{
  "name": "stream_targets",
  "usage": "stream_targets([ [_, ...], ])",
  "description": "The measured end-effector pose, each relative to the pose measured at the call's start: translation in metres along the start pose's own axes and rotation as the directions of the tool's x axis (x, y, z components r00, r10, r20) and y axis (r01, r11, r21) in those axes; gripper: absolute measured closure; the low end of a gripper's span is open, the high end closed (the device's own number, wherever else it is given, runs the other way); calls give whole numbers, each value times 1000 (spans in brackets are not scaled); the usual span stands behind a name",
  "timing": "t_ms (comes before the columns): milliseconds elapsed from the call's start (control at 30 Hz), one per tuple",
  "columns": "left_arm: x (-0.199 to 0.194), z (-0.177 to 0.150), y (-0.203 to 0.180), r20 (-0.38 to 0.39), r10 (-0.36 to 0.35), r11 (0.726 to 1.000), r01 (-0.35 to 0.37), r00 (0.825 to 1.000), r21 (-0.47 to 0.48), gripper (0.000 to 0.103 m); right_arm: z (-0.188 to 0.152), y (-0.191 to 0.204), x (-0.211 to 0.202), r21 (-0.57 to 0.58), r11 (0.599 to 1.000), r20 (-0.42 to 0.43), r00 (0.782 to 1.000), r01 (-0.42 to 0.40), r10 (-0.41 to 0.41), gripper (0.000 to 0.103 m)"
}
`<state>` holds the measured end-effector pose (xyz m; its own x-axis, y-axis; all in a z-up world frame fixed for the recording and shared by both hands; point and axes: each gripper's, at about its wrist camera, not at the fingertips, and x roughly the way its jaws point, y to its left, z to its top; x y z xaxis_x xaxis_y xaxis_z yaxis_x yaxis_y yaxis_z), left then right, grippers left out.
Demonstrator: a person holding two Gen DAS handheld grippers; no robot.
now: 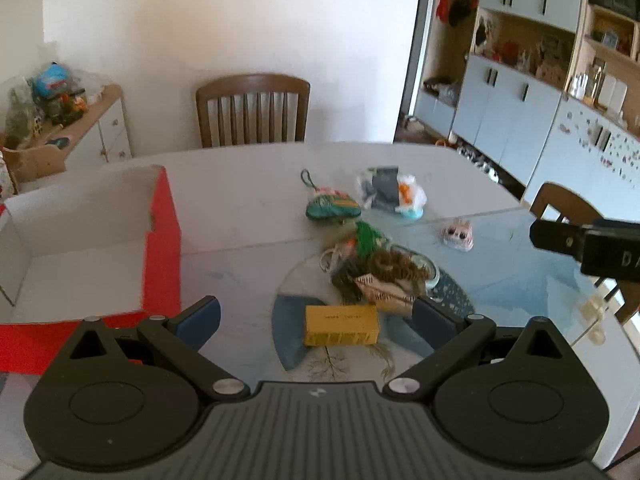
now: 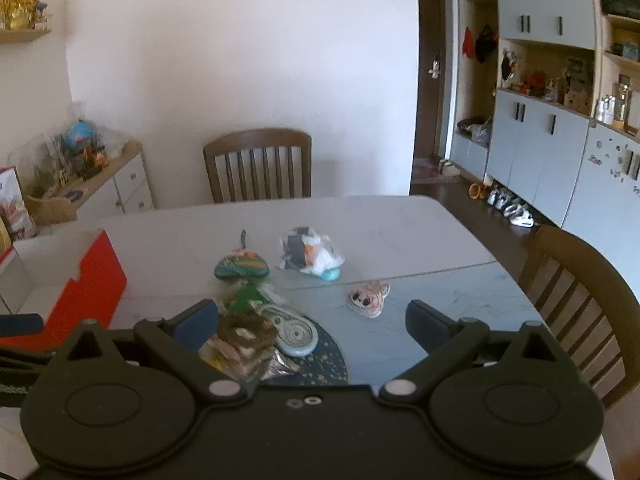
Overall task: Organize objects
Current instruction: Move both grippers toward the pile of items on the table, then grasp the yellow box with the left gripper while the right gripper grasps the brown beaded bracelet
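**Both grippers open above the clutter, first pick not yet made**

The left gripper [image 1: 318,320] hung wide open over the table [image 1: 240,200], gripping nothing, its blue pads [image 1: 200,316] spread either side of a yellow box [image 1: 341,325] that lay flat on a round blue mat [image 1: 452,292]. Just behind the box sat a tangled heap: a brown fuzzy item [image 1: 384,268] on a crinkled packet, with a green piece [image 1: 368,236] at its far edge. Further back were a green patterned pouch [image 1: 332,206] with a cord loop, a plastic-wrapped bundle [image 1: 392,192], and, well to the right, a small pink plush face [image 1: 458,234].

The red-sided cardboard box [image 1: 162,248] stood open on the left of the table, close beside the left gripper; what showed of its white interior was bare.

The right gripper [image 2: 312,320] was likewise spread wide and empty, poised above the mat with the heap near its left finger and the plush face [image 2: 368,298] ahead between its fingers.

This looked like the approach step, with nothing yet in the box as far as could be seen. The yellow box seemed the likeliest first pick: the left gripper would need to drop until its pads bracketed the box's short ends, close squarely, lift clear of the heap, then carry left over the red wall.
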<state>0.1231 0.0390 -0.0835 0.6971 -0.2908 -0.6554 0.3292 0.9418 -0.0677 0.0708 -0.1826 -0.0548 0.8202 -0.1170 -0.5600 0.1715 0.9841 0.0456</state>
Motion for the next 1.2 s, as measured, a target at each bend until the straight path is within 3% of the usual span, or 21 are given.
stream_targets([
  [200,43,-7,-9,-75,29,999,-32,997,-30,0,2,-12,34,-50,999,-34,999,-13,12,4],
  [400,78,-18,-23,-131,86,996,-85,988,9,0,3,-23,68,-95,994,-75,996,-60,53,5],
  [600,101,-23,-29,-147,113,994,-113,983,3,0,2,-15,89,-148,973,-132,979,-176,156,9],
  [900,125,-28,-33,-138,148,989,-150,979,-6,0,-13,21,112,-238,917,-244,933,-320,263,27],
  [1200,132,-30,-32,-110,143,988,-148,984,-41,1,-17,33,125,-276,888,-293,912,-368,287,61],
])
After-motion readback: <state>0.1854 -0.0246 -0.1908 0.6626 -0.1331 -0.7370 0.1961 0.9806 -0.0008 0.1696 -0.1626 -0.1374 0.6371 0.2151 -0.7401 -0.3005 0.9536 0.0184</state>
